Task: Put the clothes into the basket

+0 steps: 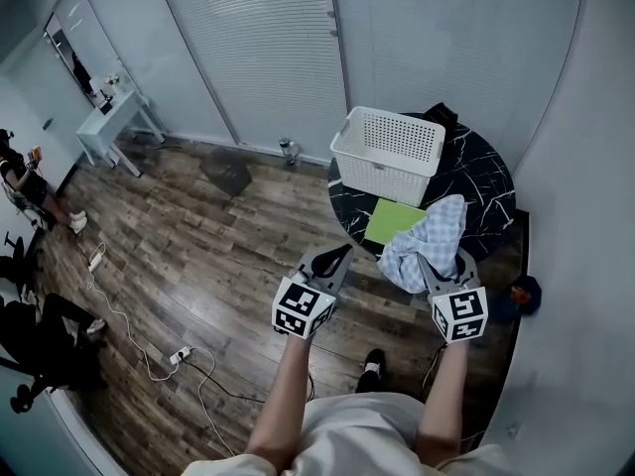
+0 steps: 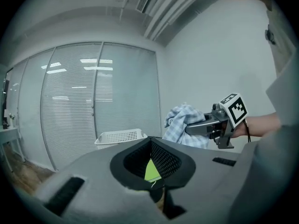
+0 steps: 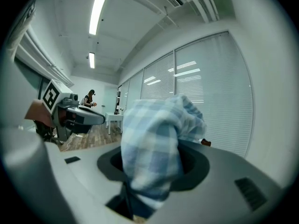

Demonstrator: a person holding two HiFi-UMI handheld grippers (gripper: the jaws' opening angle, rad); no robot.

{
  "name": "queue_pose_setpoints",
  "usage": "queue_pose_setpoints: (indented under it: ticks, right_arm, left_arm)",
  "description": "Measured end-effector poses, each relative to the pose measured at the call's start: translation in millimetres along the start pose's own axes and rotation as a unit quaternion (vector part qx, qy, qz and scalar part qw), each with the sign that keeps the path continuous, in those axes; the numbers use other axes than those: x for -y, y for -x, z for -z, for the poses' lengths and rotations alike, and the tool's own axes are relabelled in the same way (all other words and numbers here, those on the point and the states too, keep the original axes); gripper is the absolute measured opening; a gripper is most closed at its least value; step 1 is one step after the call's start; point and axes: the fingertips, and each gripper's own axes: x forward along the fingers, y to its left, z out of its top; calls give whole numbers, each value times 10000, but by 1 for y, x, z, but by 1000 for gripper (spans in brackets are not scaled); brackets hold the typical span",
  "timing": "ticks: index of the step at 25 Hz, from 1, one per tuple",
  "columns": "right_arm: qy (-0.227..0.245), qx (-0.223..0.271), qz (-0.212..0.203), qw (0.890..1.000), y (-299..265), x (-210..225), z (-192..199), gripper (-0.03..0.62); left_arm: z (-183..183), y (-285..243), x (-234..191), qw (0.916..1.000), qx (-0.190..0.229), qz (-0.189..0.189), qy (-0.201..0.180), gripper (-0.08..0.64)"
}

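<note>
- Head view: the right claw (image 1: 429, 261) is clamped on a blue checked cloth (image 1: 429, 236), which hangs in the air at the near edge of the round dark surface (image 1: 486, 181). The white basket (image 1: 382, 181) stands at the far side, and a green sheet (image 1: 394, 220) lies between them. The left claw (image 1: 332, 263) is beside the right one, over the floor.
- Left gripper view: the left claw's jaws stand apart with nothing between them. The green sheet shows through the gap, and the basket (image 2: 119, 136) is ahead.
- Right gripper view: the cloth (image 3: 154, 148) is bunched between the pressing jaws, with its folds spilling over them.
- Step in hand, as judged: carrying the cloth to the basket. The next move calls for bringing the right claw above the basket's open top before releasing, so that the cloth falls clear of the rim.
</note>
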Motion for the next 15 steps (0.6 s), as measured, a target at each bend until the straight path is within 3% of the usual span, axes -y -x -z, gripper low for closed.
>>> queue_pose_setpoints:
  ticks: [9, 15]
  right_arm:
    - [-47, 176, -425, 9989, -25, 12, -2, 183]
    - [109, 2, -544, 9985, -23, 16, 13, 183]
  left_arm:
    - [-6, -24, -19, 9998, 33, -195, 81, 14]
    - [-1, -25, -19, 9994, 3, -314, 152, 14]
